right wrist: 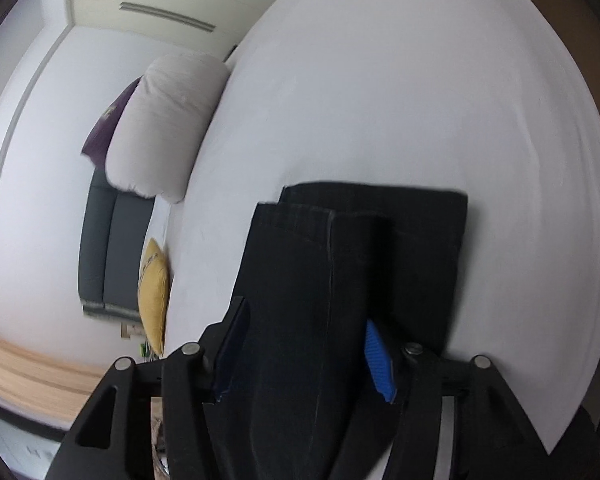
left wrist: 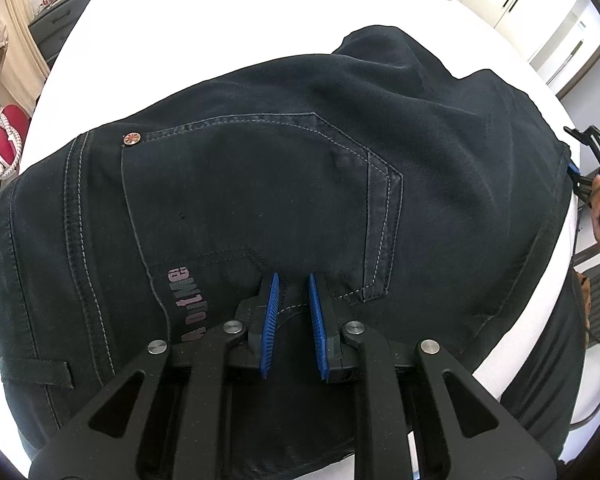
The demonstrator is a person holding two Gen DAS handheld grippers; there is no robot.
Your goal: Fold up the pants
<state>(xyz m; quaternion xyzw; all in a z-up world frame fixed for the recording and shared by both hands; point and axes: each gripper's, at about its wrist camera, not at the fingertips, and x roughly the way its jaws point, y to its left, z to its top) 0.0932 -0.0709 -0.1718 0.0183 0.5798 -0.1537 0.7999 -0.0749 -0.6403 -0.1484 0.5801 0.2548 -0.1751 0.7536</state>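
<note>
Dark navy pants [left wrist: 260, 184] lie on a white bed [left wrist: 204, 20], back pocket up, with a small metal rivet [left wrist: 132, 139] at the pocket corner. My left gripper [left wrist: 294, 280] rests on the waist area with its blue pads a little apart and fabric bunched between them. In the right wrist view the folded leg ends [right wrist: 360, 248] hang over the bed [right wrist: 380, 80]. My right gripper [right wrist: 306, 320] has its jaws wide apart with the leg fabric lying between them. The right gripper also shows at the left wrist view's right edge [left wrist: 580, 168].
A white pillow [right wrist: 164, 128] and a yellow cushion [right wrist: 154, 296] lie at the bed's left side, with a grey headboard [right wrist: 112, 248] behind. A red bag [left wrist: 4, 140] and a dresser [left wrist: 60, 16] stand beyond the bed.
</note>
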